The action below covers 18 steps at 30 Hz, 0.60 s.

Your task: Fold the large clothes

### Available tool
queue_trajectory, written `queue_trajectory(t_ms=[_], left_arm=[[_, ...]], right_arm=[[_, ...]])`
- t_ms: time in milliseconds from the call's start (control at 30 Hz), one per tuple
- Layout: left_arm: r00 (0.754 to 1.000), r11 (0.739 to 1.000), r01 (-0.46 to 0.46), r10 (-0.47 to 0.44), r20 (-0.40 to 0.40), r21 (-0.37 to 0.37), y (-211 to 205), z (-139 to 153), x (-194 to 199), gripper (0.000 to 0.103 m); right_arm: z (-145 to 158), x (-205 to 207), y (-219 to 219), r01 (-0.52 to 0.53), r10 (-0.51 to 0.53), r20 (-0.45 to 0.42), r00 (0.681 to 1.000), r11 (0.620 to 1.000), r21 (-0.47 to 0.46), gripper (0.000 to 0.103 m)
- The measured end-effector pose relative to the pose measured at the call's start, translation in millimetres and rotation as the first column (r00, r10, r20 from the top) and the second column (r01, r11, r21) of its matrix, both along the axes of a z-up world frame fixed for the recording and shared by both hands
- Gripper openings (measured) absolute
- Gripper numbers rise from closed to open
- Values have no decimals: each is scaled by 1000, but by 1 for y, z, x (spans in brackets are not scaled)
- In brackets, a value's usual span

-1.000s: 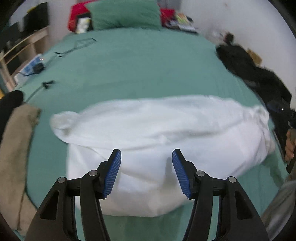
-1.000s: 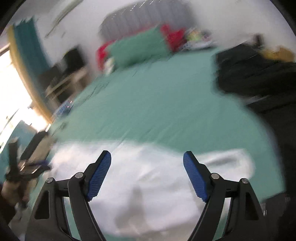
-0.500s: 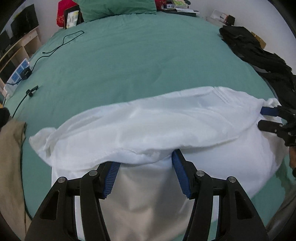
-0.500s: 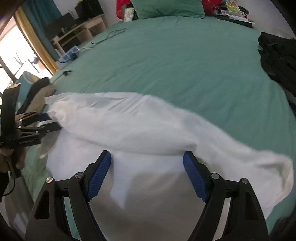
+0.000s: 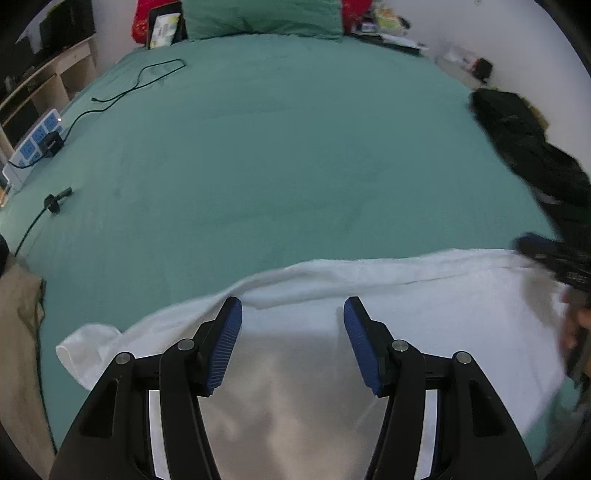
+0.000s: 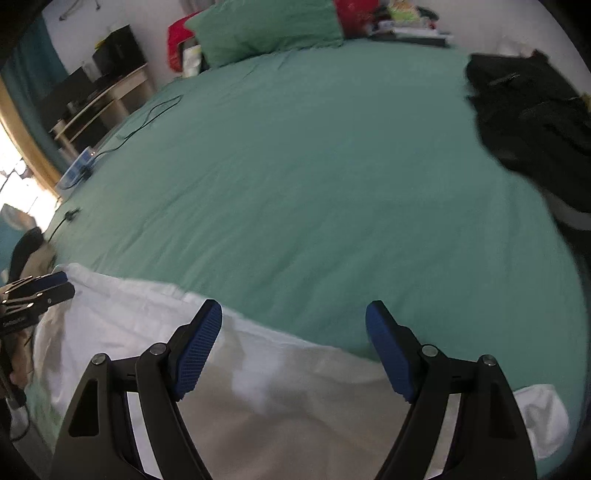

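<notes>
A large white cotton garment (image 5: 424,306) lies spread on the green-sheeted bed (image 5: 295,166), beneath and ahead of both grippers. The left gripper (image 5: 292,339) and right gripper (image 6: 293,350) hover with jaws released, gripping nothing. Between folds, it seems; next comes pinching the far edge, blurred here.

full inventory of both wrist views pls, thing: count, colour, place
garment: 1, white, near edge of bed, under both tools
bed sheet: 1, green, covers bed
pillow: 1, green, head of bed
clothes pile: 1, black, bed's right edge
cloth: 1, beige, left edge
power strip: 1, white and blue, left side
cable: 1, black, far left on sheet
shelf unit: 1, wood, left of bed
red item: 1, beside pillow
left tool: 1, black, blue pads, open over garment
right tool: 1, black, blue pads, open
</notes>
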<state>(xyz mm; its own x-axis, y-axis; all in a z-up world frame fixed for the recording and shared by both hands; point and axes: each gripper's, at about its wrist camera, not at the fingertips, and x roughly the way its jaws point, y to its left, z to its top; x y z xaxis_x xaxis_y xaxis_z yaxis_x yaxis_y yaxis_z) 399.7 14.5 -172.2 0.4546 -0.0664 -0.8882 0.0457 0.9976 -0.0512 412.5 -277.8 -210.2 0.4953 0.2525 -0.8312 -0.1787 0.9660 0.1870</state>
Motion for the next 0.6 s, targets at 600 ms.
queue_trajectory(t_ms=[600], left_arm=[[988, 989, 139, -135, -76, 47, -49, -20, 2, 61]], right_arm=[[-12, -44, -13, -124, 131, -125, 983, 990, 59, 81]])
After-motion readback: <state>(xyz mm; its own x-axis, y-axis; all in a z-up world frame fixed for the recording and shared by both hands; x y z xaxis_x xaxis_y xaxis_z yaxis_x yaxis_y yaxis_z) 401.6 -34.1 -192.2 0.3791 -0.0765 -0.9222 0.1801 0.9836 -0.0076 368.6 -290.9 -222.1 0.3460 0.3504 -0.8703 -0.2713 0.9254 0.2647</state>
